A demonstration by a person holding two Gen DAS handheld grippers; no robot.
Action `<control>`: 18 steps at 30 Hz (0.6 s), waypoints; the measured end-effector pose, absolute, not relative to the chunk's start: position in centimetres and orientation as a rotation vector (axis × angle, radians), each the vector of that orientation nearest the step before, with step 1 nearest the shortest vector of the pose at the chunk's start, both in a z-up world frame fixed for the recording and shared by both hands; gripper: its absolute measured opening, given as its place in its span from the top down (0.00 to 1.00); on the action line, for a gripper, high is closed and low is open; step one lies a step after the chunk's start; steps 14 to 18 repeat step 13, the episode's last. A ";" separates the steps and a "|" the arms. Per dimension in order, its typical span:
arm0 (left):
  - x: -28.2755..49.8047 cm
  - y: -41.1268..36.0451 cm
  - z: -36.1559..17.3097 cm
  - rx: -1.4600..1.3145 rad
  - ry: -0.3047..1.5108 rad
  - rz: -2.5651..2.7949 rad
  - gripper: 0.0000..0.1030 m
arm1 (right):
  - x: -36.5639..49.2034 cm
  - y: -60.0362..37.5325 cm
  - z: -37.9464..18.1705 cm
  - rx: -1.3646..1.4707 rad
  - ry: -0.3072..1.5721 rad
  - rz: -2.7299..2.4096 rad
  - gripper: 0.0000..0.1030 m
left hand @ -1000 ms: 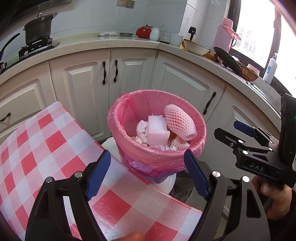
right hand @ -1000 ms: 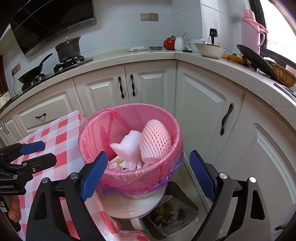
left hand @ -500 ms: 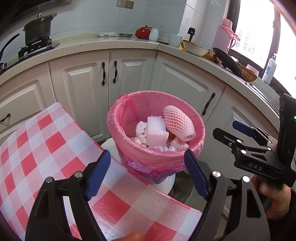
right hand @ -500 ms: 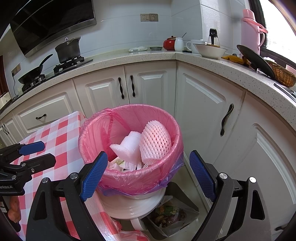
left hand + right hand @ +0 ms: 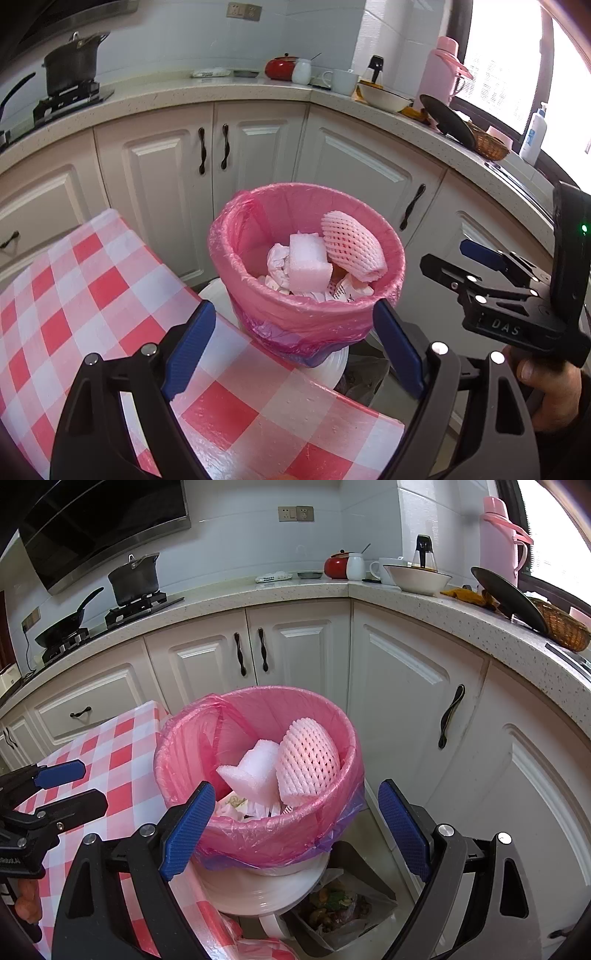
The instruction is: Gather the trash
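- Step, my read: trash is in, both tools idle over the bin (image 5: 306,258). Looks like the tail end of a drop, or the pause before I go for the liner.
- L tool (image 5: 293,349): jaws opening, already wide, nothing between the pads. The bin only shows thru the gap, further off.
- R tool (image 5: 295,830): jaws wide, empty too. It hangs beside the bin on the cabinet (image 5: 417,686) side.
- Bin sits just off the corner of the checkered bench (image 5: 92,295), on a white pedestal-type thing (image 5: 258,890); can't tell what that is.
- Pink liner (image 5: 184,746) is folded over the rim, loose and crinkly w/ a purplish skirt hanging below.
- Inside: white foam block (image 5: 308,264), pink foam fruit net (image 5: 352,245) leaning on the far wall, crumpled paper (image 5: 277,260) under them. Fairly full, nothing over the rim.
- Next, prob: if more trash is left, I need to turn away and find it, none shows on the bench here. If it's bag time, each tool pinches the liner edge on opposite sides. Film is thin, so I'd close gently and lift evenly.
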State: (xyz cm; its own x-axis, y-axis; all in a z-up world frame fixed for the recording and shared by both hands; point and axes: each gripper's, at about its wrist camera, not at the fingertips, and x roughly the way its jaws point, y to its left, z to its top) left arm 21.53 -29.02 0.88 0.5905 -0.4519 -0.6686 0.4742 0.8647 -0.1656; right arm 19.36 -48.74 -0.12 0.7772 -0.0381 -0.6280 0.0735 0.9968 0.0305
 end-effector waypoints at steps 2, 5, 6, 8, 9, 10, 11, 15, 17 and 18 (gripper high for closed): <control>21.5 -29.1 0.7 0.034 0.774 -0.539 0.18 | 19.3 -48.9 -0.2 0.056 0.680 -0.062 0.18; 21.6 -29.1 0.7 0.031 0.778 -0.542 0.17 | 19.2 -48.9 -0.2 0.057 0.680 -0.065 0.18; 21.5 -29.2 0.7 0.032 0.778 -0.541 0.16 | 19.2 -48.9 -0.2 0.056 0.680 -0.066 0.18; 21.6 -29.2 0.7 0.032 0.780 -0.541 0.16 | 19.2 -49.0 -0.3 0.058 0.681 -0.067 0.18; 21.5 -29.1 0.7 0.032 0.780 -0.539 0.16 | 19.2 -49.0 -0.3 0.058 0.681 -0.066 0.18; 21.6 -29.1 0.6 0.028 0.784 -0.537 0.16 | 19.2 -48.9 -0.3 0.058 0.681 -0.067 0.18; 21.6 -29.1 0.6 0.027 0.785 -0.535 0.16 | 19.2 -49.0 -0.3 0.058 0.681 -0.067 0.18; 21.6 -29.0 0.6 0.026 0.783 -0.533 0.16 | 19.2 -48.9 -0.3 0.058 0.681 -0.067 0.18; 21.6 -29.0 0.6 0.026 0.783 -0.533 0.16 | 19.2 -48.9 -0.3 0.058 0.681 -0.067 0.18; 21.6 -29.0 0.6 0.026 0.783 -0.533 0.16 | 19.2 -48.9 -0.3 0.058 0.681 -0.067 0.18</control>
